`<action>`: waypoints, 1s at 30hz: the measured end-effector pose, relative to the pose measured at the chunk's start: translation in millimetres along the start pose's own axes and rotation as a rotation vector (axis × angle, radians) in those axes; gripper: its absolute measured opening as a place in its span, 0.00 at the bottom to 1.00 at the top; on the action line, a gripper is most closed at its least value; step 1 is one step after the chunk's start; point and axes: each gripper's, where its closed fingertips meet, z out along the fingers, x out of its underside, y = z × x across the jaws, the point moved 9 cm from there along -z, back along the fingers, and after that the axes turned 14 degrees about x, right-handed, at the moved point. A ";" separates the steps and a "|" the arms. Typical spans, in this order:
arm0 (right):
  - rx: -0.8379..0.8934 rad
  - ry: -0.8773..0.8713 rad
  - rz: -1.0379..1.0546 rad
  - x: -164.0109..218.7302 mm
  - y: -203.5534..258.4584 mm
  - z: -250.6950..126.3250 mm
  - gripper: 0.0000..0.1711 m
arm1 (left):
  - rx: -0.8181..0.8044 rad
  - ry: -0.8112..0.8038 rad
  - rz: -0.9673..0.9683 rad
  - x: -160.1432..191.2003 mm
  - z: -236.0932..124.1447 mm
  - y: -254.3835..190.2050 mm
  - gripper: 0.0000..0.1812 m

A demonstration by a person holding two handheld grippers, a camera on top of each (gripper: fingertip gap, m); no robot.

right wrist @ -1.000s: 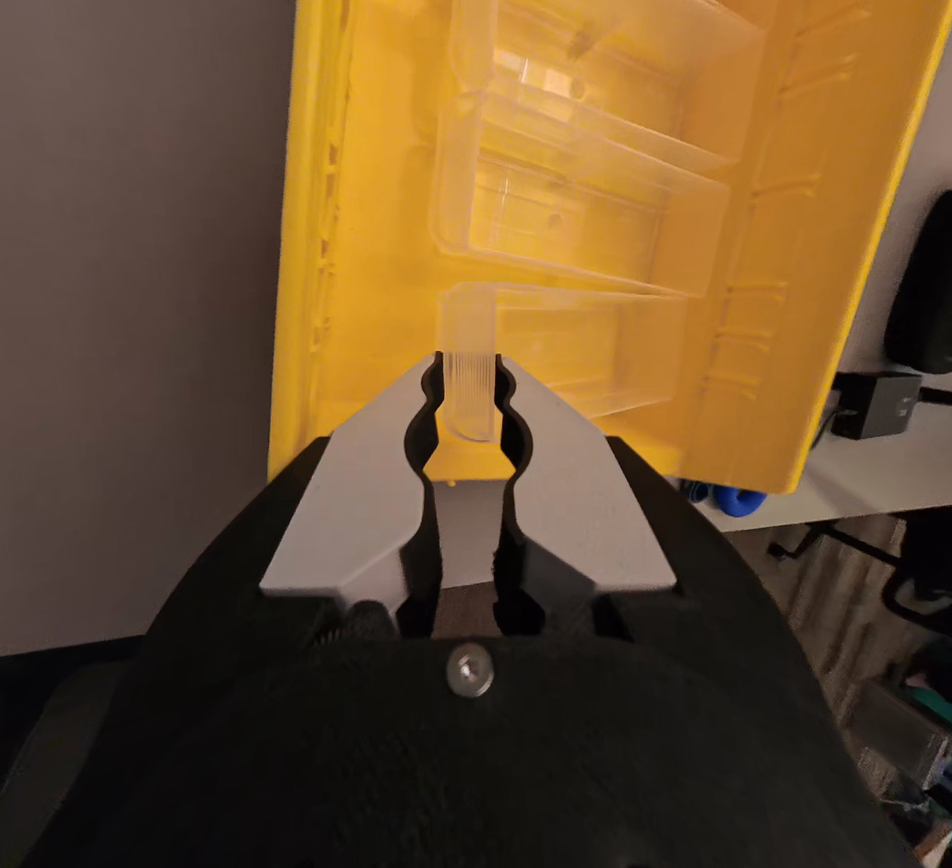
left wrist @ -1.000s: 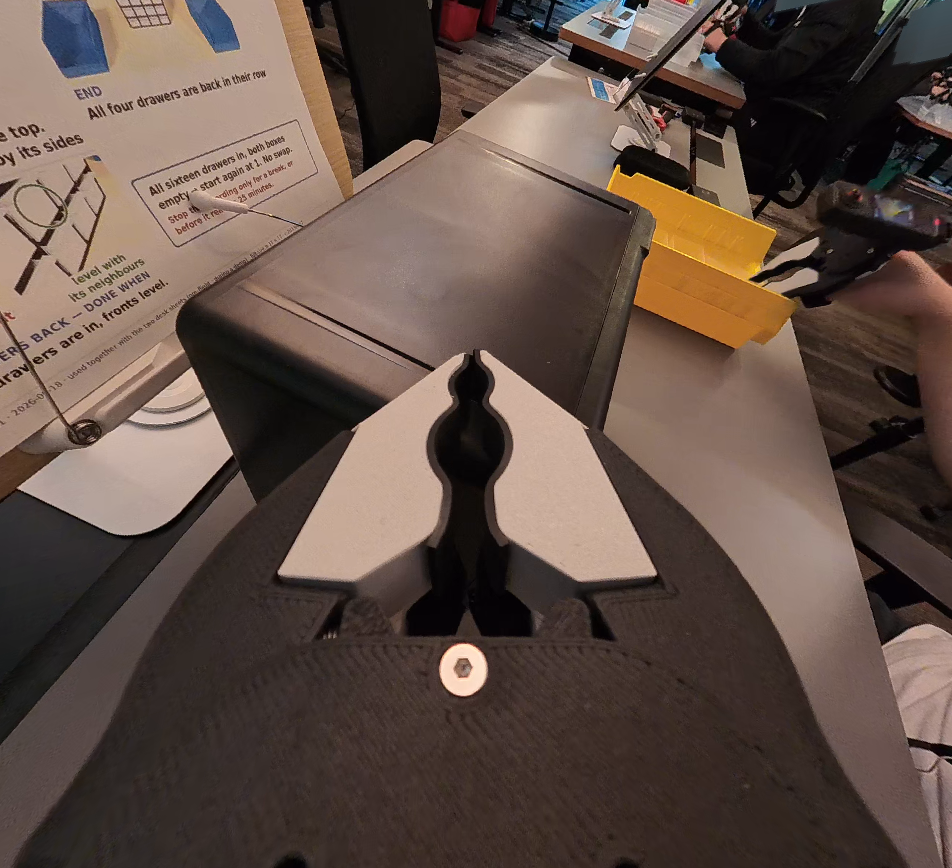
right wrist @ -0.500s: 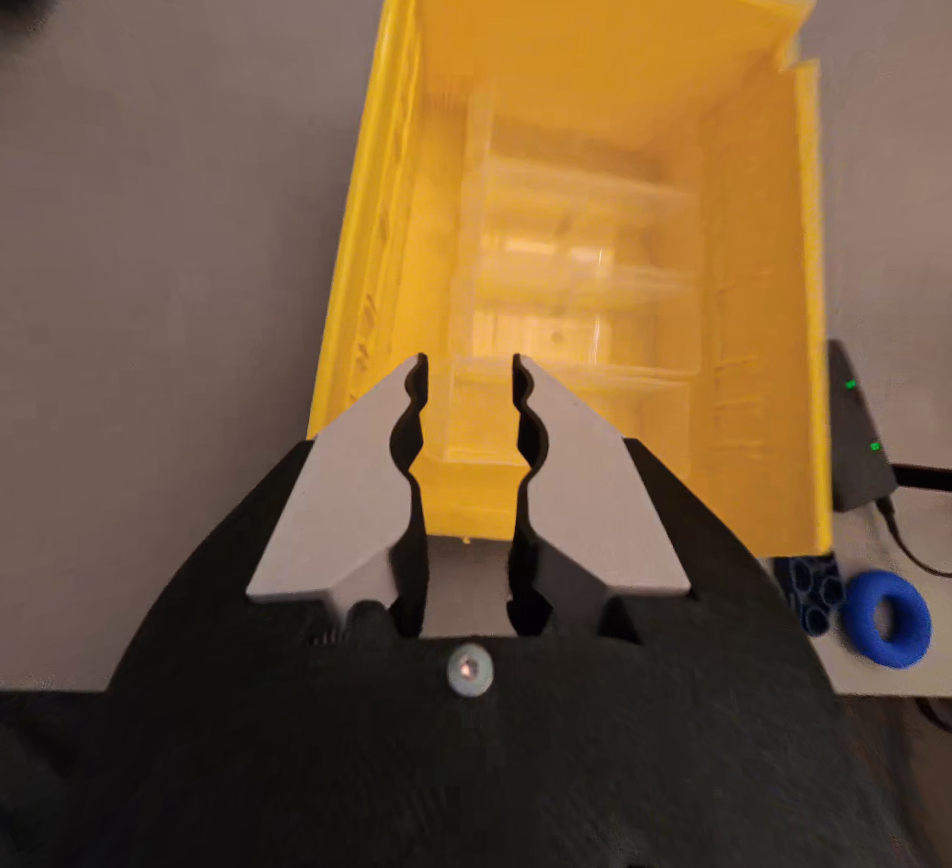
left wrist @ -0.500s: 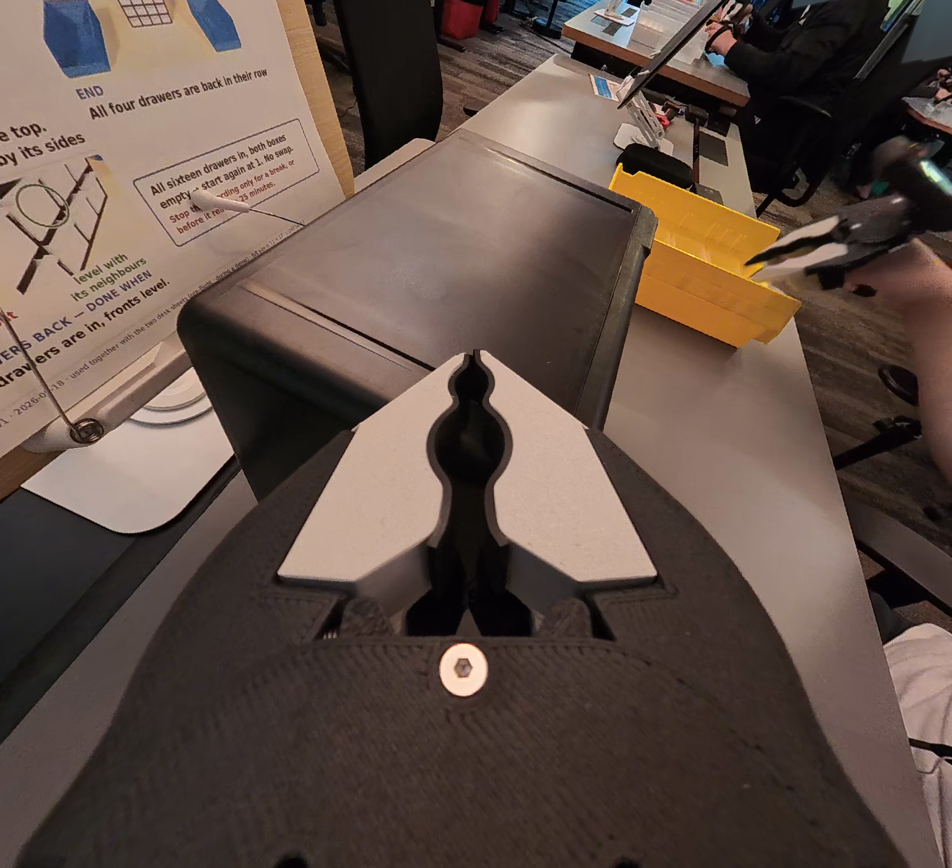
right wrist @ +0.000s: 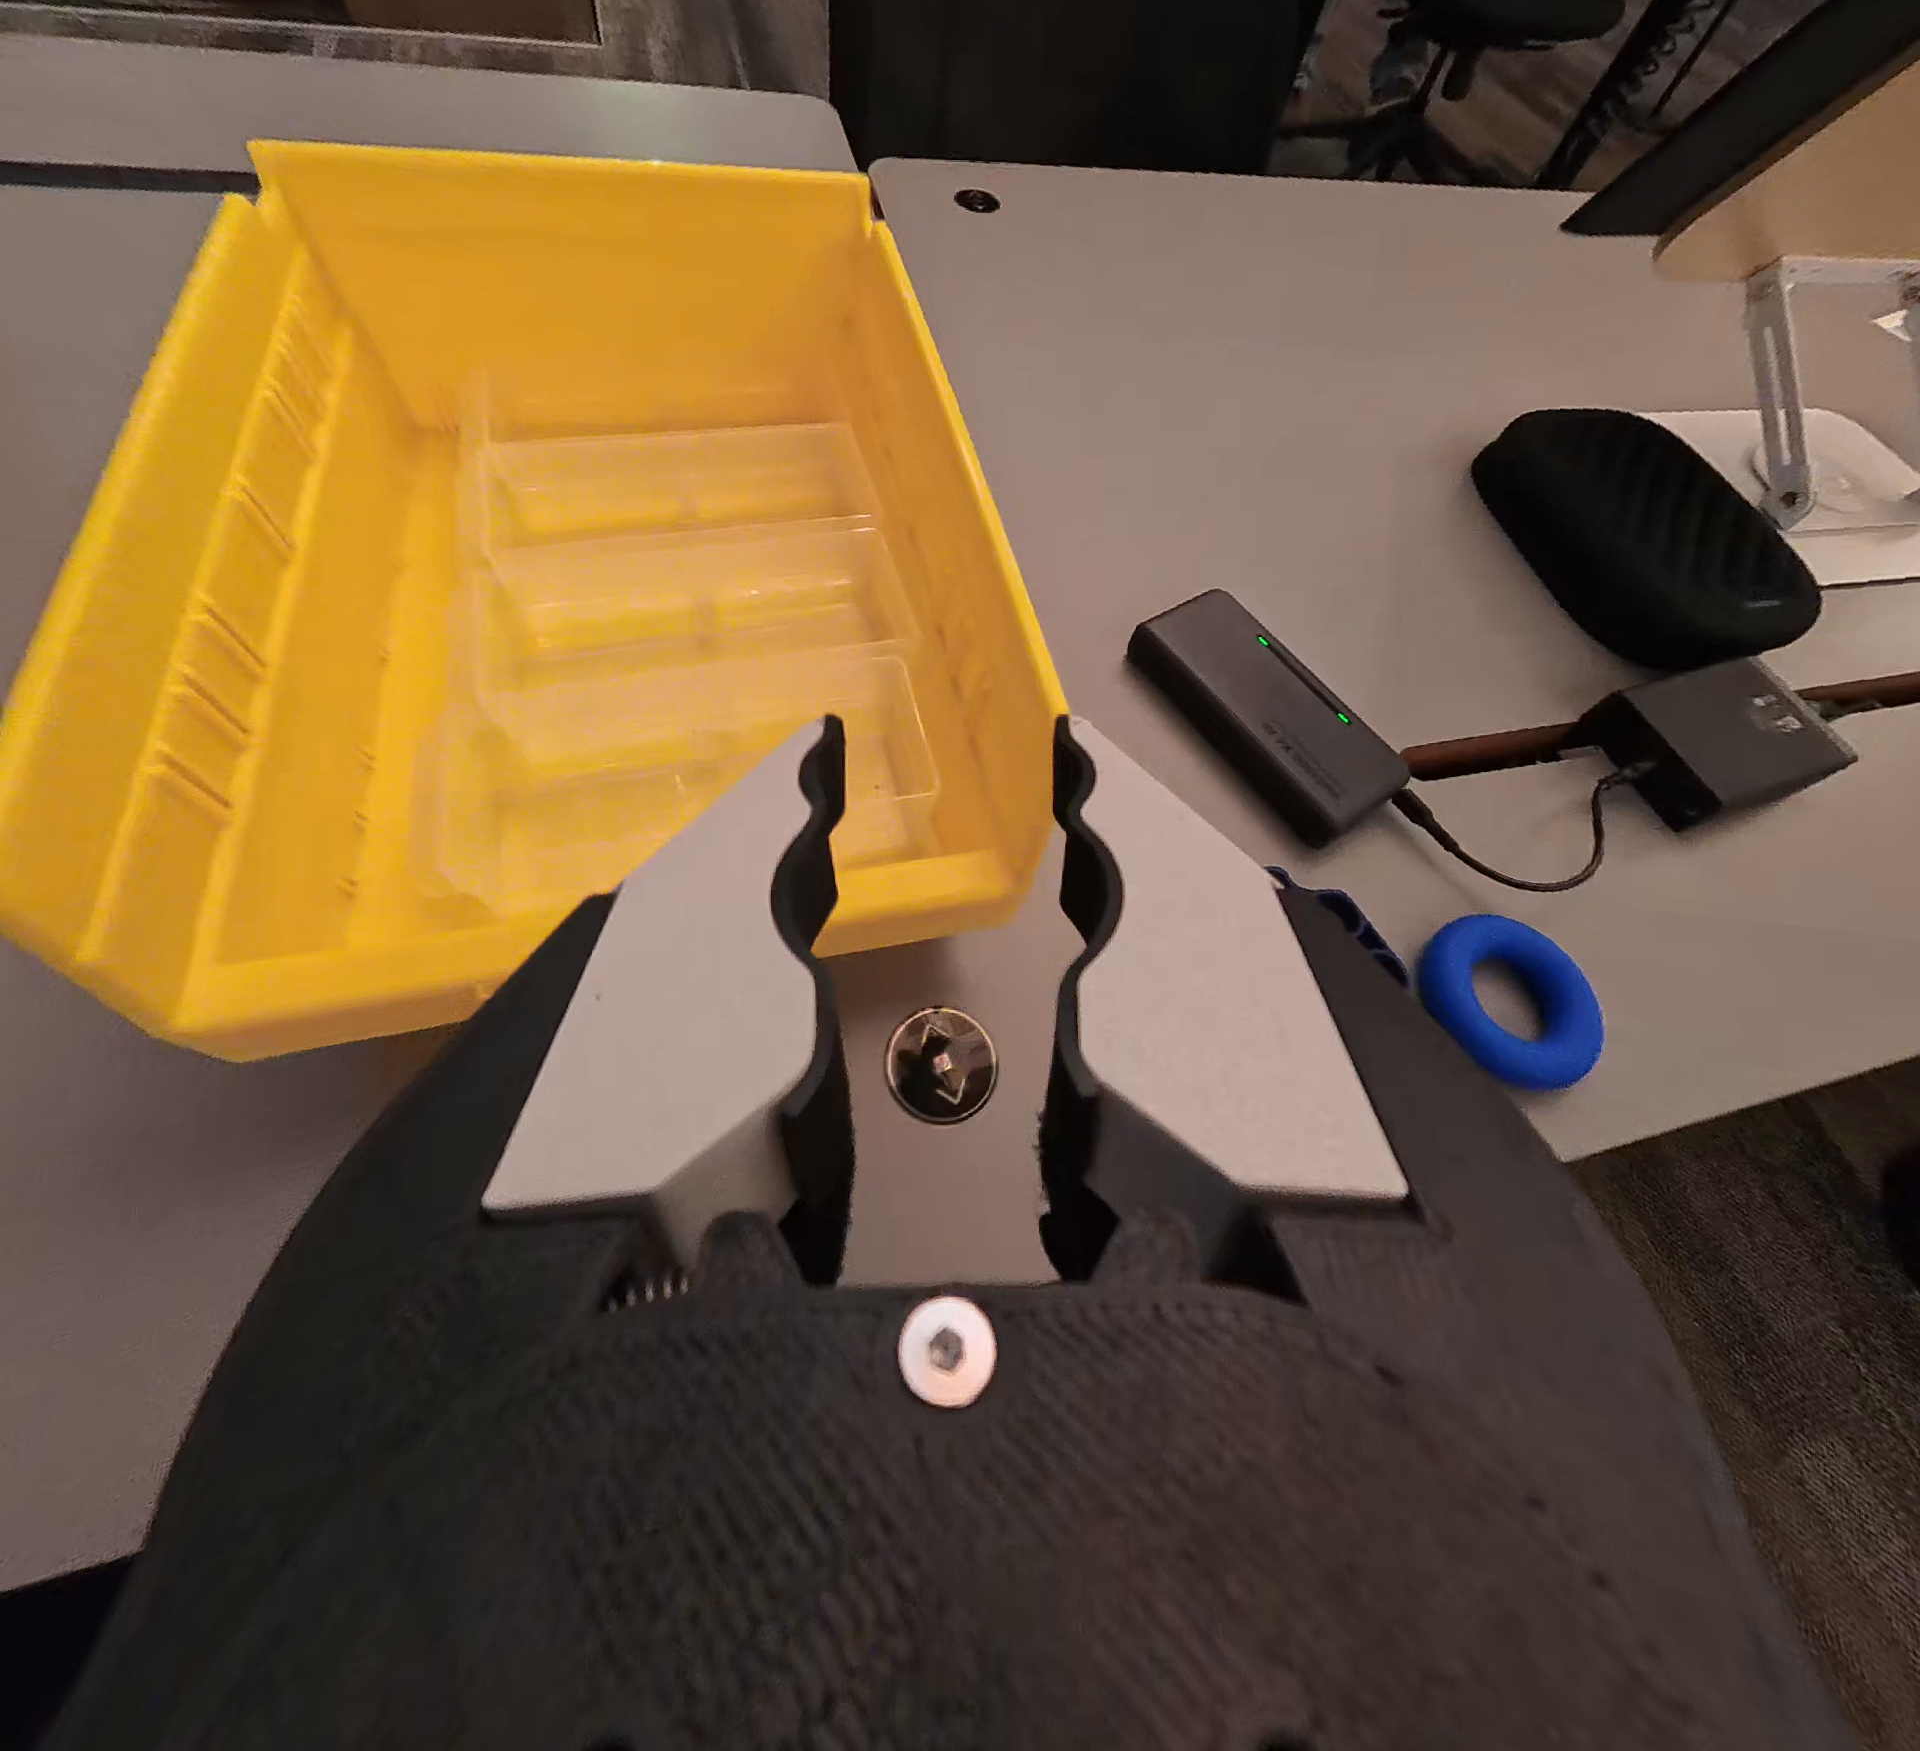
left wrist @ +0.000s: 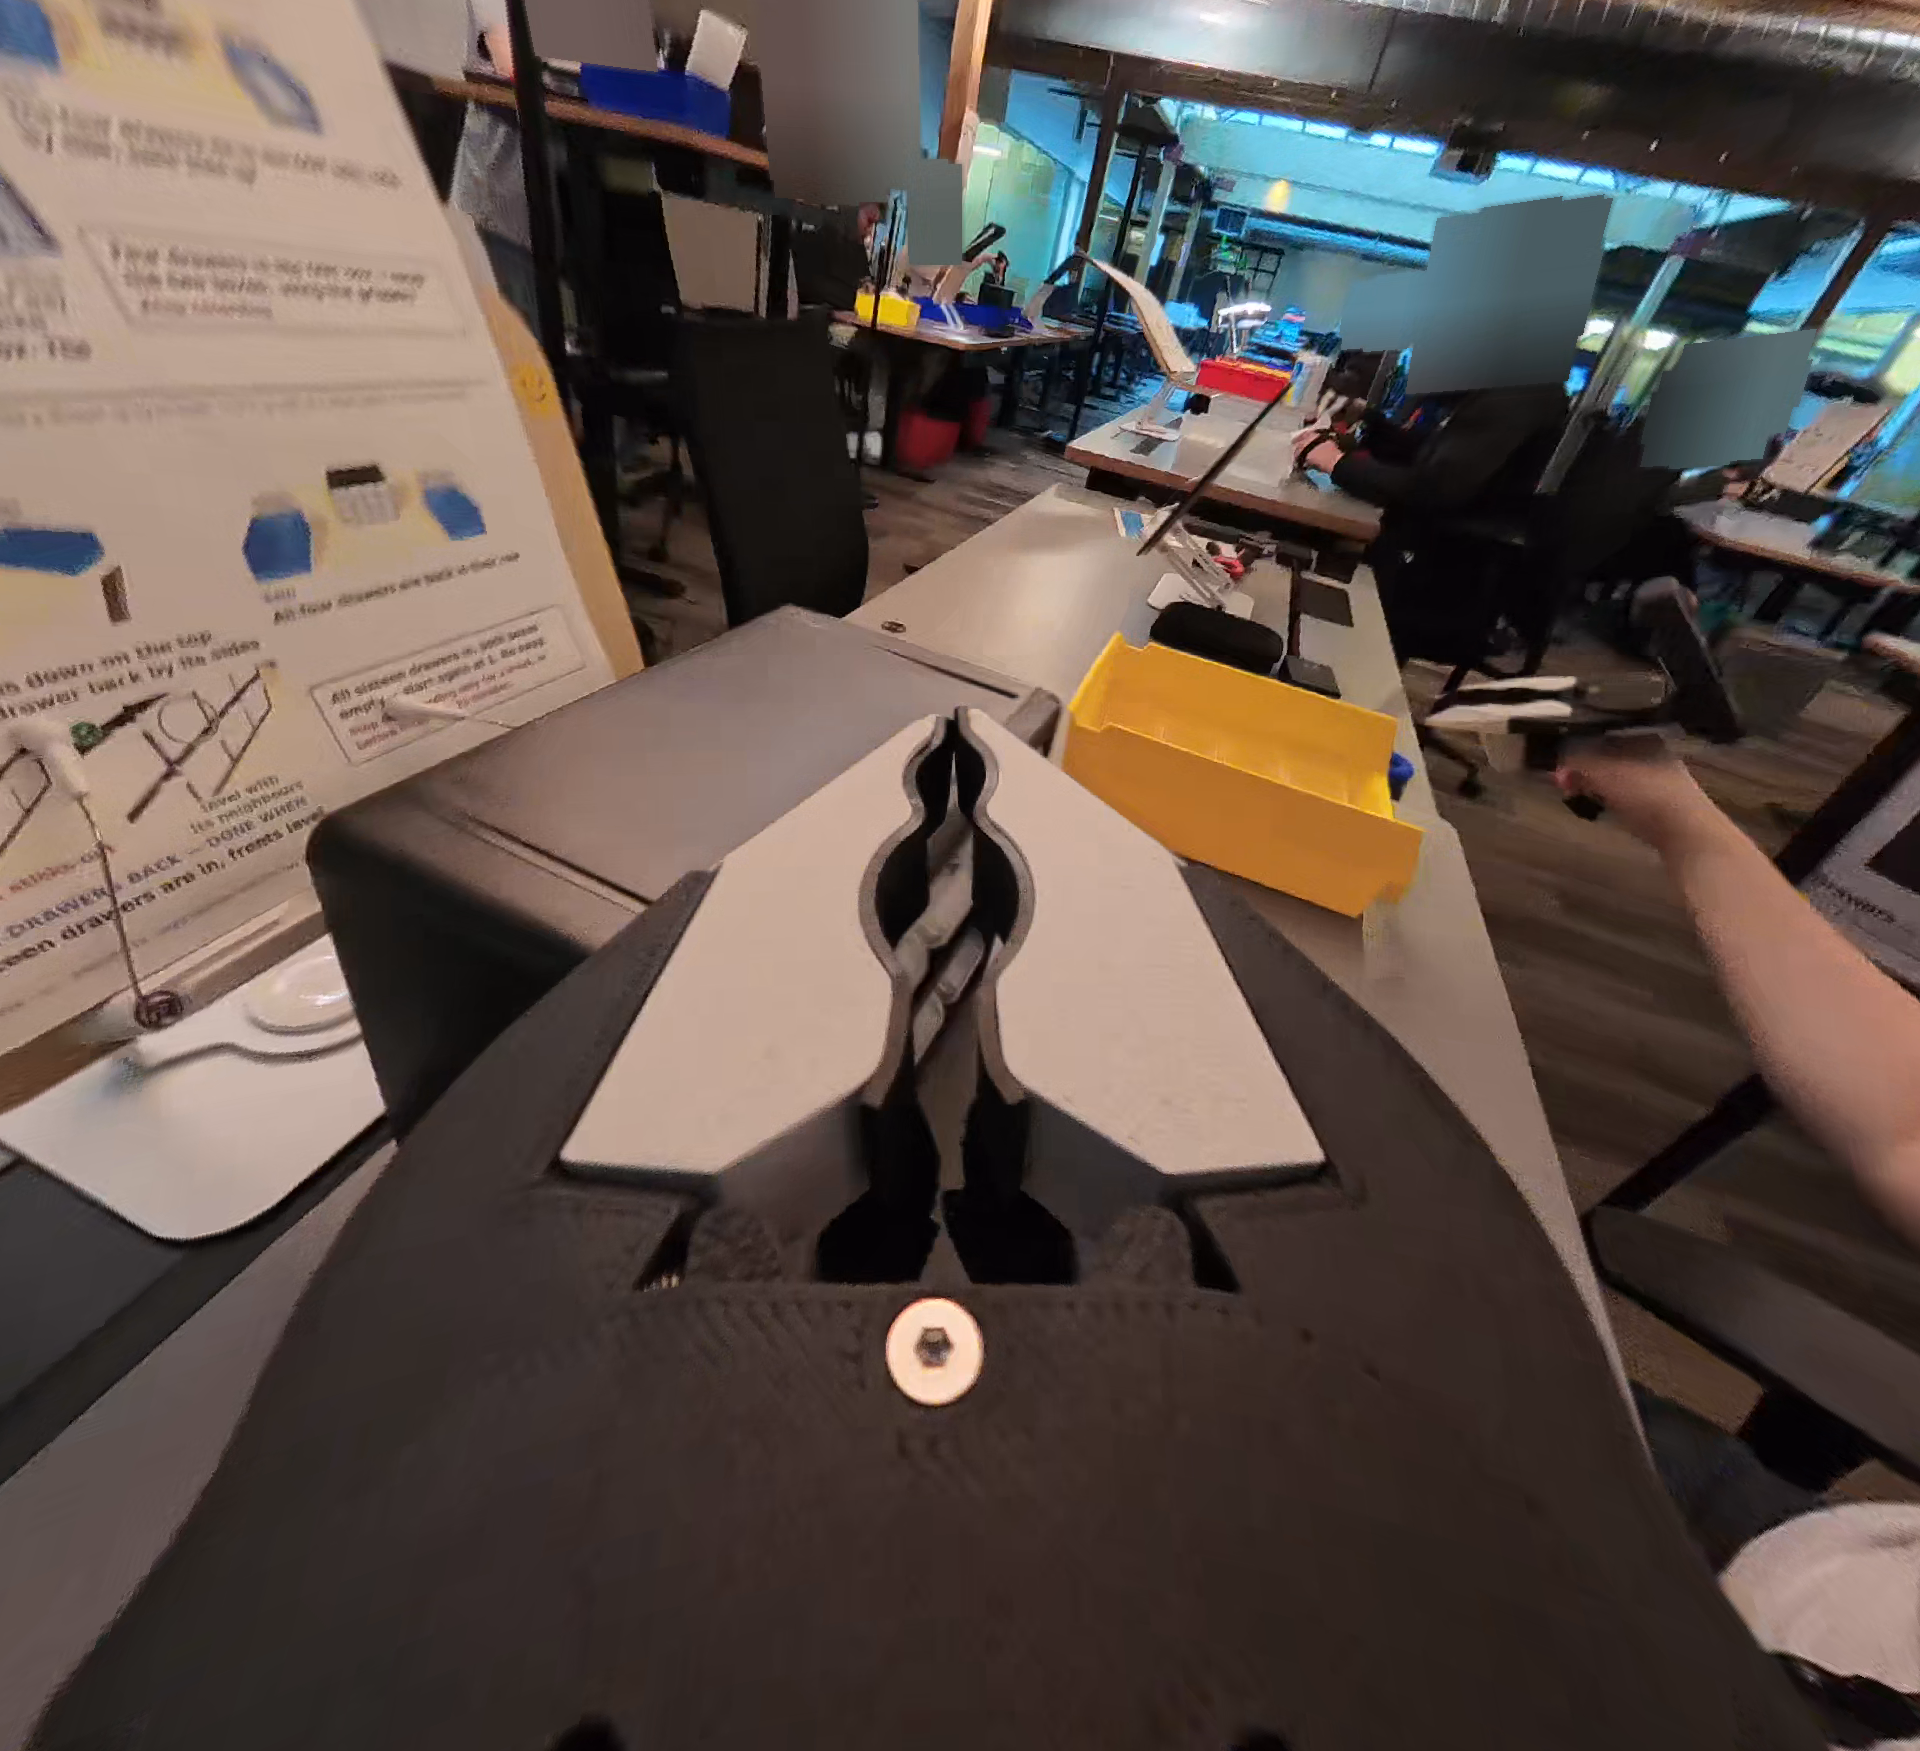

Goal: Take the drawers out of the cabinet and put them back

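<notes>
The black cabinet (left wrist: 665,797) shows only its top and back, just beyond my left gripper (left wrist: 956,727), which is shut and empty above it. A yellow bin (right wrist: 582,278) on the grey desk holds three clear plastic drawers (right wrist: 686,610) lying side by side. My right gripper (right wrist: 943,733) is open and empty, held above the bin's near right corner. In the left wrist view the yellow bin (left wrist: 1236,766) sits right of the cabinet and the right gripper (left wrist: 1507,704) hovers past it, held by a person's arm (left wrist: 1766,953).
A large instruction board (left wrist: 208,454) stands left of the cabinet. Right of the bin lie a power bank (right wrist: 1268,714), a small black box with a cable (right wrist: 1725,745), a black pouch (right wrist: 1642,538) and a blue ring (right wrist: 1512,1000). The desk edge (right wrist: 1662,1130) is close on the right. Spacing between my two grippers at the tips: around 70 cm.
My right gripper let go of the clear drawer's handle in the yellow bin, opened and pulled back and up. My left gripper tilted upward, still shut.
</notes>
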 end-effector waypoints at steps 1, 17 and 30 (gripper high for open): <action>-0.009 0.000 0.002 1.8 -1.5 4.2 0.23 | -0.018 0.014 0.019 0.2 -2.3 -14.3 0.00; -0.054 0.041 -0.087 -7.0 -16.2 58.2 0.28 | -0.992 0.214 -0.087 80.6 -173.9 -132.1 0.44; -0.261 0.159 0.136 12.7 -12.5 95.8 0.03 | -1.150 0.143 -0.394 194.8 -316.0 -122.9 0.58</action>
